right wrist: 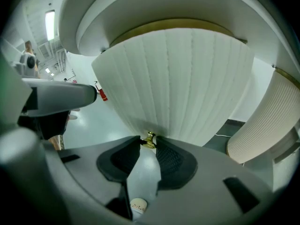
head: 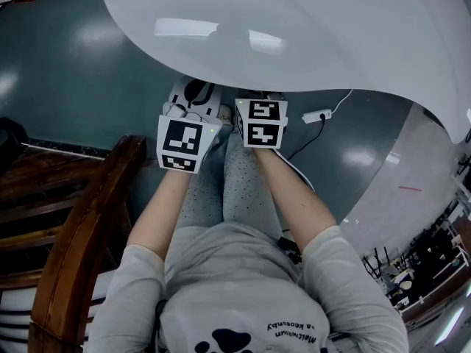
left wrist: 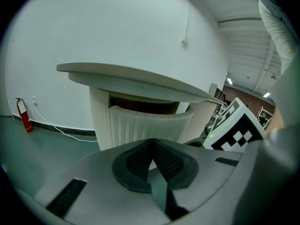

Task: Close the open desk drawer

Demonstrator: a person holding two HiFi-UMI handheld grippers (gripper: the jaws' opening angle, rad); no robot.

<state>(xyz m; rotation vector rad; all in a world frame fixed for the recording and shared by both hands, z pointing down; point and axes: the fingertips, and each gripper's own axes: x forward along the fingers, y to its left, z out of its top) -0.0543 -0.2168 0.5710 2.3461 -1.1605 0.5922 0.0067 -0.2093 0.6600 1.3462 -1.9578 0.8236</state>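
Right gripper view alone shows brass knob (right wrist: 149,139)

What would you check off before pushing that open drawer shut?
1. Drawer stands open, dark gap under the desktop: ok.
2. Right hand-held gripper has its jaw tips closed on the brass knob: ok.
3. Hold on the knob is firm enough: cannot tell.
4. Left hand-held gripper is shut, empty and off the drawer: ok.
5. Nothing sticks out of the drawer's gap: cannot tell.
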